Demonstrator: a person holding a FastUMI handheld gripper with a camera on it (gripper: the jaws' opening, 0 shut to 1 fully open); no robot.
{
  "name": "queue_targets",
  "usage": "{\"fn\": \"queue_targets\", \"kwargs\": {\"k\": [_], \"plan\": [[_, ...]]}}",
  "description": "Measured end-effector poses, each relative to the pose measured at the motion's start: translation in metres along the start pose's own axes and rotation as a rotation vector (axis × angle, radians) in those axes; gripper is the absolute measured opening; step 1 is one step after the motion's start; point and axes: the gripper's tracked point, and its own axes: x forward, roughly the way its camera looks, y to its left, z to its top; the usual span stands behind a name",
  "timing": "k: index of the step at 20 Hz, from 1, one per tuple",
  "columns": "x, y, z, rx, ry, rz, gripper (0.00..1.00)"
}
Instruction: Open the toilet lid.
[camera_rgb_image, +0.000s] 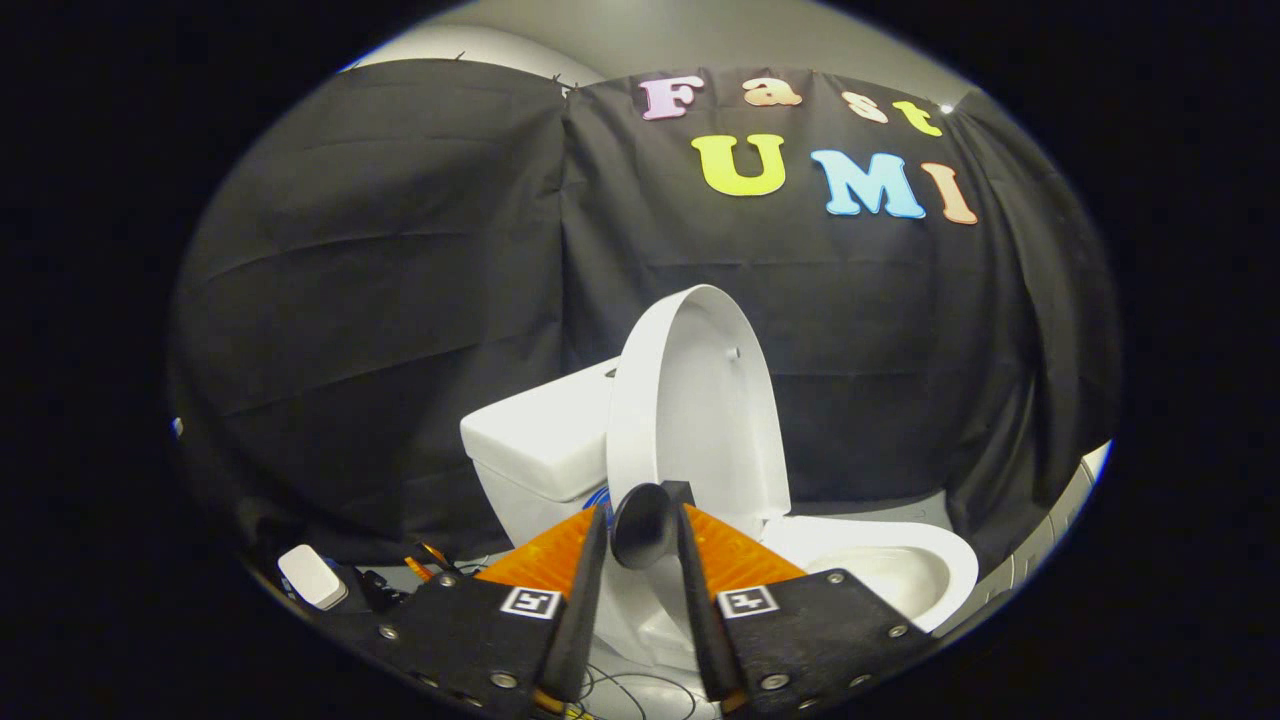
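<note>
— One view to go on, from the gripper: toilet lid (700, 410) raised nearly upright, close to the tank (545, 430) at the far left, bowl (900, 565) open at the near right.

— And the gripper (643, 545)?

— Fingers close together, a narrow gap between, with a dark round knob (640, 522) sitting in that gap at the lid's near lower edge. Looks clamped on it, though pressure from both sides hard to confirm.

— So how to finish well?

— Probably little left: ease the lid the last bit back toward the tank, following its hinge arc, not pulling sideways. Then release only once leaning at rest, so no swinging back down onto the bowl.

— Lid relative to the fingers?

— Just ahead and rising beyond them, slightly right of the gap.
</note>
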Motion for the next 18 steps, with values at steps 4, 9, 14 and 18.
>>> {"fn": "queue_targets", "kwargs": {"k": [4,9,14,18], "plan": [[-0.028,-0.017,0.044,0.016,-0.13,0.044,0.94],[-0.072,-0.07,0.074,-0.006,-0.226,0.008,0.94],[-0.106,-0.113,0.08,-0.084,-0.229,-0.057,0.94],[-0.135,-0.136,0.076,-0.153,-0.236,-0.109,0.94]]}}
